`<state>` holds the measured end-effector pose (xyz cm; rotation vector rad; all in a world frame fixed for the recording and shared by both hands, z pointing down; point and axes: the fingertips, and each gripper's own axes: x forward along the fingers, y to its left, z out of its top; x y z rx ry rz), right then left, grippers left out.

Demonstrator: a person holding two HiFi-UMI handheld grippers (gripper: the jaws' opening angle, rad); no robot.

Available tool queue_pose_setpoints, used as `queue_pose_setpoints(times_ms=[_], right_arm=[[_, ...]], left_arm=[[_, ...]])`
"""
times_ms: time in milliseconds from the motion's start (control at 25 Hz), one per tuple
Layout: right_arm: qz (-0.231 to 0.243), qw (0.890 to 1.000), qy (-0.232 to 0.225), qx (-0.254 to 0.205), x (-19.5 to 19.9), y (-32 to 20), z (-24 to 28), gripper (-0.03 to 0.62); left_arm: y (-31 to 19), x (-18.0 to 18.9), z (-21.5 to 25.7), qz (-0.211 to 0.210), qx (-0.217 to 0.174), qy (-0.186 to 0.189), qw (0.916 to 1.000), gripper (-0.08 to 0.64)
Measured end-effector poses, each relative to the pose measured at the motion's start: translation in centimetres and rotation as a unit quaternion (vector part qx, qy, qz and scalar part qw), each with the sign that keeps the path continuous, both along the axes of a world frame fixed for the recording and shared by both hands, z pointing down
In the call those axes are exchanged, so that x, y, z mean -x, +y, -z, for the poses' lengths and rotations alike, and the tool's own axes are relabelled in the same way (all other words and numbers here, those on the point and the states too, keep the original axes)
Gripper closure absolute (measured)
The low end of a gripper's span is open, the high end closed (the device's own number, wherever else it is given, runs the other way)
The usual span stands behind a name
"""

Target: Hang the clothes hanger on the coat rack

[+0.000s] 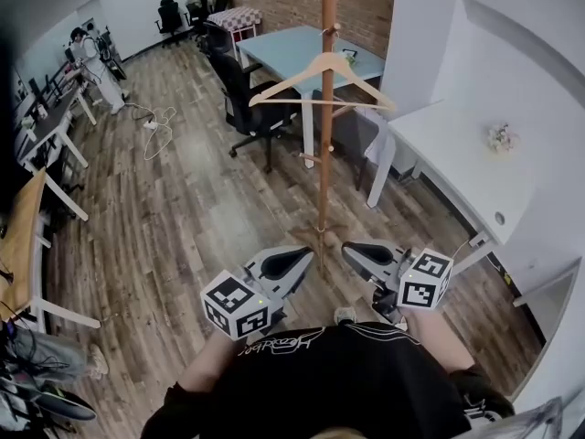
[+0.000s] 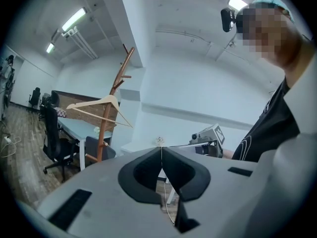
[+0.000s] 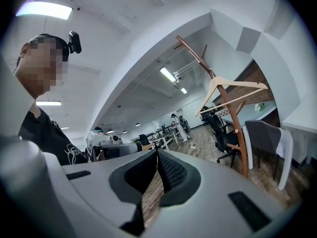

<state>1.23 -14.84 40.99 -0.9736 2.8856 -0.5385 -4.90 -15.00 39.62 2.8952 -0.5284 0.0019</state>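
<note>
On rack point(image 1: 326, 163), hanger point(image 1: 288, 79) already hangs (job looks done); L gripper point(image 1: 300, 255) & R gripper point(image 1: 354, 249) closed, empty, by chest. Nothing left to do.

A pale wooden clothes hanger point(image 1: 322, 82) hangs level on the tall brown coat rack point(image 1: 326, 154).

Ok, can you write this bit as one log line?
wooden clothes hanger: hung on coat rack | left hand-held gripper: shut, empty | right hand-held gripper: shut, empty
</note>
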Motion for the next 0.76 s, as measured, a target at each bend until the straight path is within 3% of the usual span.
queue_pose_setpoints(times_ms=[760], right_arm=[[-0.035, 0.999, -0.001, 0.030, -1.7, -1.6, -2.0, 0.552]], left_arm=[[-2.3, -1.3, -2.8, -0.018, 0.028, -0.014, 0.9993, 0.551]])
